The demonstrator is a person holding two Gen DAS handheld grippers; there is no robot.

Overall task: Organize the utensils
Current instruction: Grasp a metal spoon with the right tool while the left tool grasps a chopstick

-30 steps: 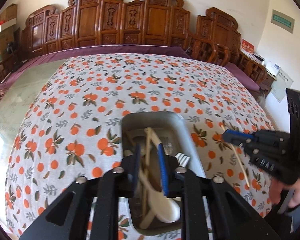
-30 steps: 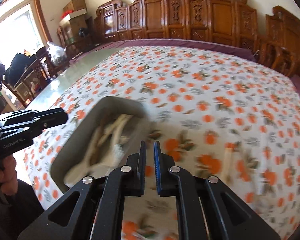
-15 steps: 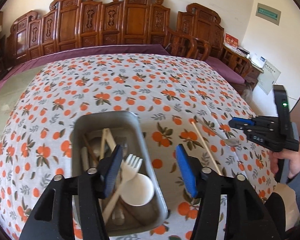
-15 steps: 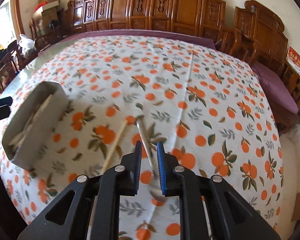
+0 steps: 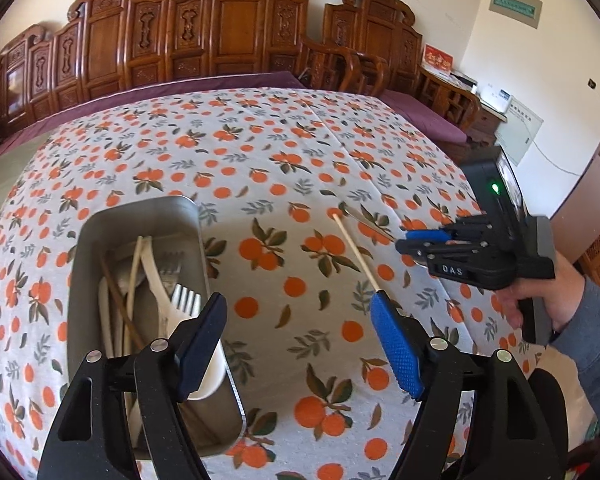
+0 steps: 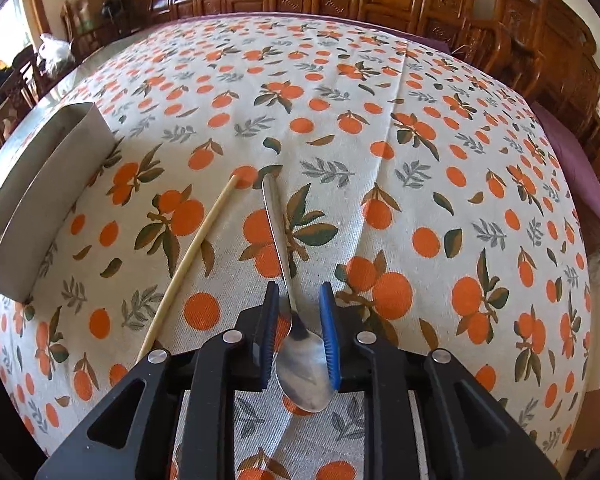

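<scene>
Two utensils lay loose on the worktop: a metal spoon and a single chopstick. The right gripper had its jaws set either side of the spoon where the handle meets the bowl, the bowl lying back between the blue pads. The jaws stood narrowed but not clenched, with gaps showing on both sides, so nothing was gripped yet. That placement near the bowl likely gave a broad, steady part to pinch. The chopstick ran just left of those jaws, roughly alongside the spoon's handle and apart from it, so closing should not catch it.

The left gripper hung released, its jaws spread wide and holding nothing. The metal tray sat under its left jaw, already carrying a white fork, white spoons and chopsticks lengthwise. From the right jaws the tray lay well off to the left, long side facing them. Held open near the tray, the left gripper seemed placed to wait or to take the chopstick.
</scene>
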